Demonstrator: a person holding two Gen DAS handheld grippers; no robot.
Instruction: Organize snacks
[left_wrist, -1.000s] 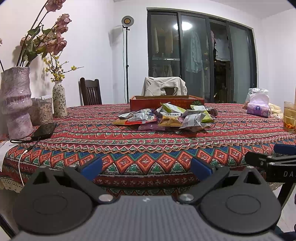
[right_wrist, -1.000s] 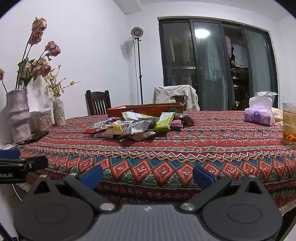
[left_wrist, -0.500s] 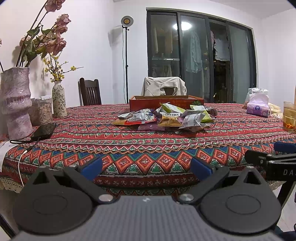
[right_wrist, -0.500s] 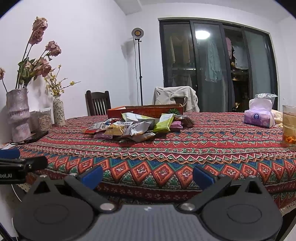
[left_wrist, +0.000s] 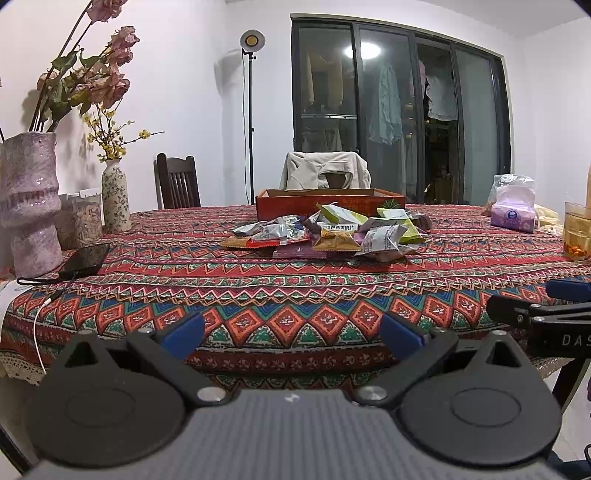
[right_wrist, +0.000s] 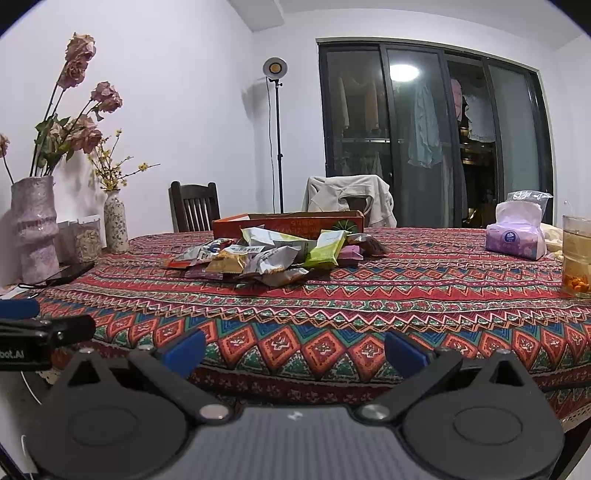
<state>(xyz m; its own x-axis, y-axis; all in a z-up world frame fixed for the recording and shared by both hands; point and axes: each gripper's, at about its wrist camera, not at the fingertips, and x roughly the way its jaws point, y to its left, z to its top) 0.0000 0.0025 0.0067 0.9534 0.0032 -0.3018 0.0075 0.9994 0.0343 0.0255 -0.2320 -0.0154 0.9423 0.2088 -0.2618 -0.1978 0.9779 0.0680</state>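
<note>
Foil snack packets (left_wrist: 325, 236) were heaped mid-worktop (left_wrist: 258, 295), just in front of the far red box (left_wrist: 328, 203). Both left tongs (left_wrist: 291, 332) and right tongs (right_wrist: 293, 349) were held apart and empty, short of the near edge. One outlying packet should be approached low and pinched by its sealed edge.

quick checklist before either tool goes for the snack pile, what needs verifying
1. Left tool open and empty: ok.
2. Right tool open and empty: ok.
3. Snack pile in plain view, loose on the tablecloth: ok.
4. Orange box behind the pile, top open: ok; what it holds: cannot tell.
5. Path over the near table edge free of objects: ok.
6. Tools at the pile: not ok, both short of the table edge.
</note>
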